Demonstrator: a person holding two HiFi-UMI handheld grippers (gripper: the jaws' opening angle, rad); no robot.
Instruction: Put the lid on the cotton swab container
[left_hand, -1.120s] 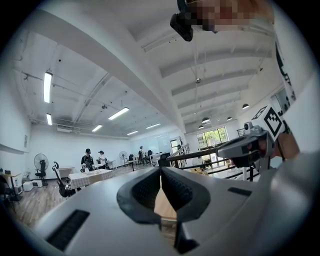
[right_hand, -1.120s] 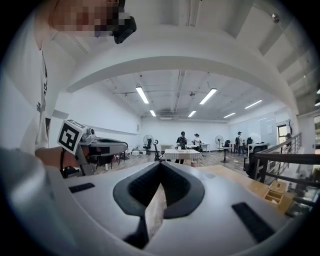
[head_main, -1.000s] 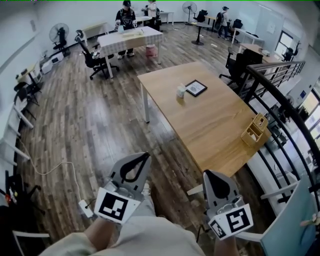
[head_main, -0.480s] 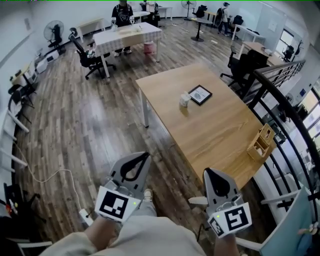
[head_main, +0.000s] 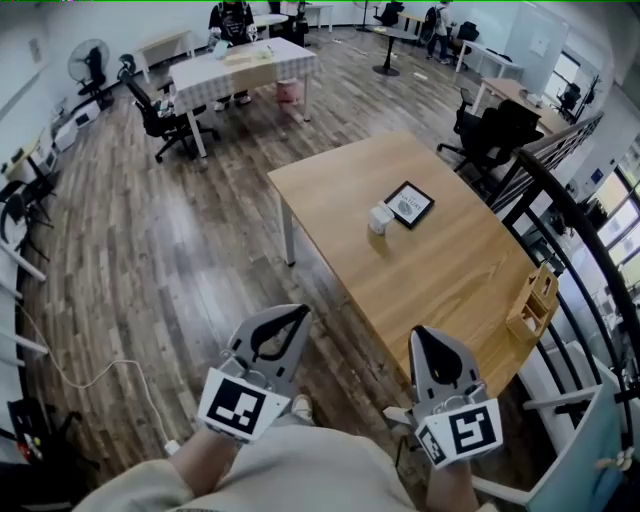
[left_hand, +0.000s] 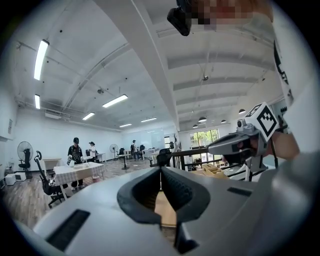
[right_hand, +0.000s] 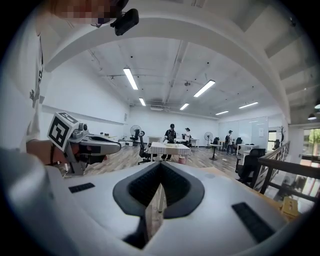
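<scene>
A small white container (head_main: 380, 218) stands on the wooden table (head_main: 440, 270), far ahead of me, beside a flat black-framed tray (head_main: 410, 204). I cannot make out a separate lid at this distance. My left gripper (head_main: 299, 313) and right gripper (head_main: 424, 333) are held close to my body, over the floor and short of the table's near corner. Both have their jaws together with nothing between them. The left gripper view (left_hand: 160, 170) and the right gripper view (right_hand: 161, 166) show shut jaws pointing across the room, with the table's edge just beyond them.
A wooden organiser (head_main: 535, 300) sits at the table's right edge. A black railing (head_main: 580, 240) runs along the right side, with dark office chairs (head_main: 495, 130) behind the table. Further back is a checked table (head_main: 235, 65) with people at it. A cable (head_main: 90, 365) lies on the floor.
The table and the container have slid down and nearer in the head view as I come closer. Both grippers stay shut in much the same place.
</scene>
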